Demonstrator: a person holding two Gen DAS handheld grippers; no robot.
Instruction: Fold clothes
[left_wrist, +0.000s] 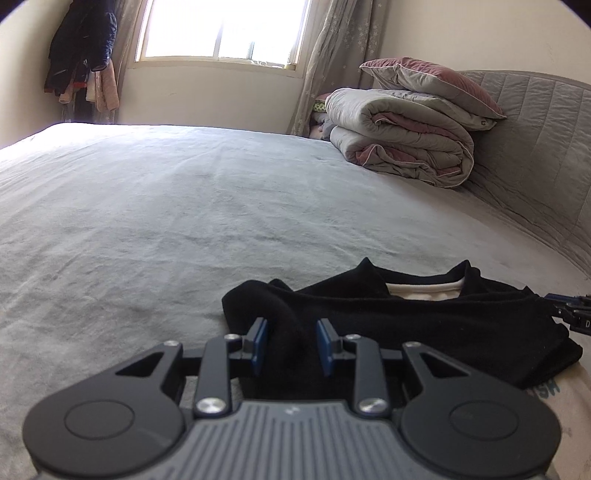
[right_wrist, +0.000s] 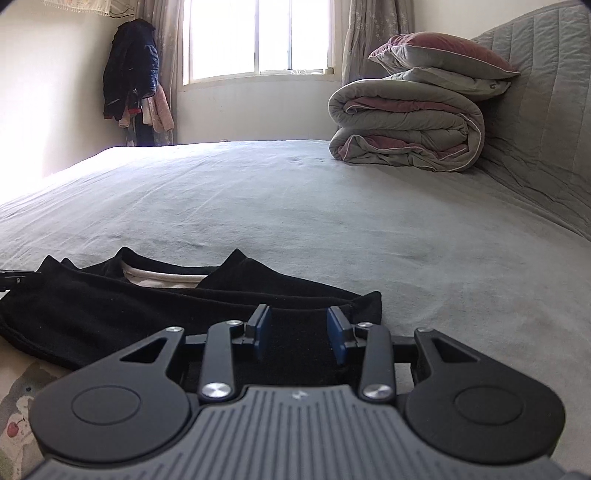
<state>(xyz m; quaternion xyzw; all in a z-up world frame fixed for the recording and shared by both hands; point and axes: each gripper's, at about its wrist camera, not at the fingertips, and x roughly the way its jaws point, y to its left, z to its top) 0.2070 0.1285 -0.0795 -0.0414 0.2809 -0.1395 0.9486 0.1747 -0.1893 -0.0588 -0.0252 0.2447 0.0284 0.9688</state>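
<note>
A black garment (left_wrist: 424, 317) lies folded into a low band on the near part of the grey bed (left_wrist: 184, 221), with white showing inside its neckline (left_wrist: 424, 290). Its lower part rests on cream printed cloth (left_wrist: 554, 391). My left gripper (left_wrist: 292, 345) is at the garment's left end, jaws apart, with black cloth lying between the blue pads (left_wrist: 260, 345). My right gripper (right_wrist: 300, 332) is at the right end of the garment (right_wrist: 110, 299), jaws apart over flat black cloth. Each gripper's tip shows at the edge of the other view: the right gripper (left_wrist: 569, 314), the left gripper (right_wrist: 11, 277).
A folded grey and pink quilt (left_wrist: 402, 144) with a pillow (left_wrist: 432, 83) on top sits at the far right against the padded headboard (left_wrist: 535, 147). Clothes hang in the far left corner (left_wrist: 85, 55) beside a bright window (left_wrist: 221, 33).
</note>
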